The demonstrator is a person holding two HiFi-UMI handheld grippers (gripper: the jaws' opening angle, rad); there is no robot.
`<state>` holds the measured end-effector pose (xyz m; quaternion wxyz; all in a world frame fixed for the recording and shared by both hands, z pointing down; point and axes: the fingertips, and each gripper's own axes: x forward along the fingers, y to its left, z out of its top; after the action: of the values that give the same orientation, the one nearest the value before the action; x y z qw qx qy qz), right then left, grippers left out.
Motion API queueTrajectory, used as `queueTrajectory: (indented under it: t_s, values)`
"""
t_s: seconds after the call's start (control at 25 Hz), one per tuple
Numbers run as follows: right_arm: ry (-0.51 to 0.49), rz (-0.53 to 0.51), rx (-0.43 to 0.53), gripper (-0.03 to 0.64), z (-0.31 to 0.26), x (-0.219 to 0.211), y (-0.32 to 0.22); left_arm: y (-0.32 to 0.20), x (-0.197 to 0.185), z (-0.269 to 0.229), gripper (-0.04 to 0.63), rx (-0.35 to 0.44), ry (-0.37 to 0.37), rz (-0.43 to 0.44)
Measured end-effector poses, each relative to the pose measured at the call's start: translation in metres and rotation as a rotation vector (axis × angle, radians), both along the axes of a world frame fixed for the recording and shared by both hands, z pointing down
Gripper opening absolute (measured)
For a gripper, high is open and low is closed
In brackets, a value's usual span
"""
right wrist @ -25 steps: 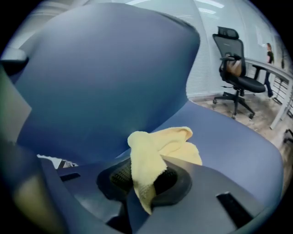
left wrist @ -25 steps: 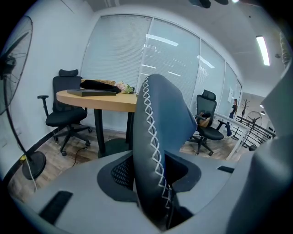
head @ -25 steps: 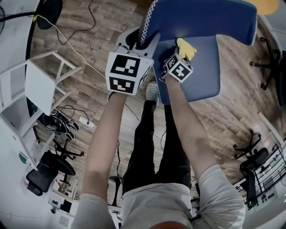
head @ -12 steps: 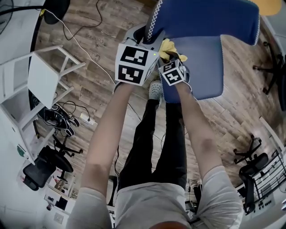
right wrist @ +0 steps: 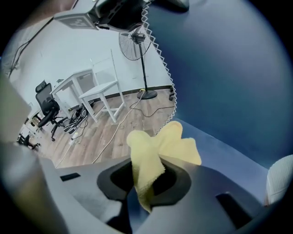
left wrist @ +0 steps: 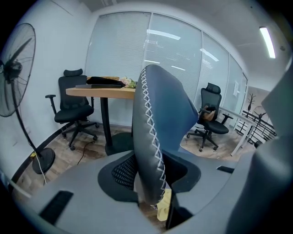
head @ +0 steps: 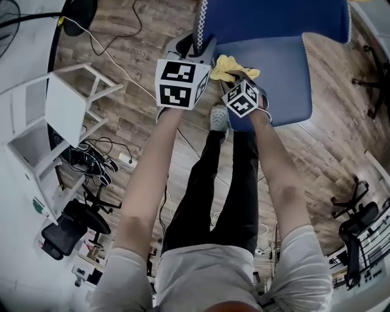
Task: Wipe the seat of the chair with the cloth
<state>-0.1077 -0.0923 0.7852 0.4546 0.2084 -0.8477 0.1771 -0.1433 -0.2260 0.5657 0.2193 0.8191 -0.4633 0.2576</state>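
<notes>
The blue chair has its seat [head: 277,76] below its backrest [head: 274,18], whose edge carries white stitching. My left gripper [head: 196,52] is at the backrest's left edge. In the left gripper view that stitched edge [left wrist: 153,151] fills the gap between the jaws, which have just closed a little on it. My right gripper [head: 234,78] is shut on the yellow cloth [head: 228,66] over the seat's near left corner. In the right gripper view the cloth [right wrist: 160,146] bunches out of the jaws above the seat [right wrist: 224,153]. A scrap of the cloth [left wrist: 164,208] shows low in the left gripper view.
A white chair [head: 61,116] stands at the left on the wood floor, with cables and a power strip [head: 125,159] beside it. Black office chairs [head: 67,231] [head: 353,219] are near the lower corners. A fan [left wrist: 13,73] and a round table [left wrist: 103,91] stand beyond the backrest.
The right gripper has carried the cloth leftward across the seat to its near left corner and rolled its wrist. The left gripper stays at the backrest's edge.
</notes>
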Motion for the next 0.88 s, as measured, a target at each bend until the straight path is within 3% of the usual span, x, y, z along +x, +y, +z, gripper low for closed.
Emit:
queueTrajectory:
  t_s: [0.28,0.88]
  values:
    - [0.02,-0.012,-0.023,0.077,0.001,0.015,0.039,0.008,-0.003,0.002,0.152,-0.024,-0.023,-0.009]
    - [0.03,0.004,-0.031,0.077,0.004,0.041,0.1,0.034,-0.012,0.001,0.147,0.011,-0.071,-0.068]
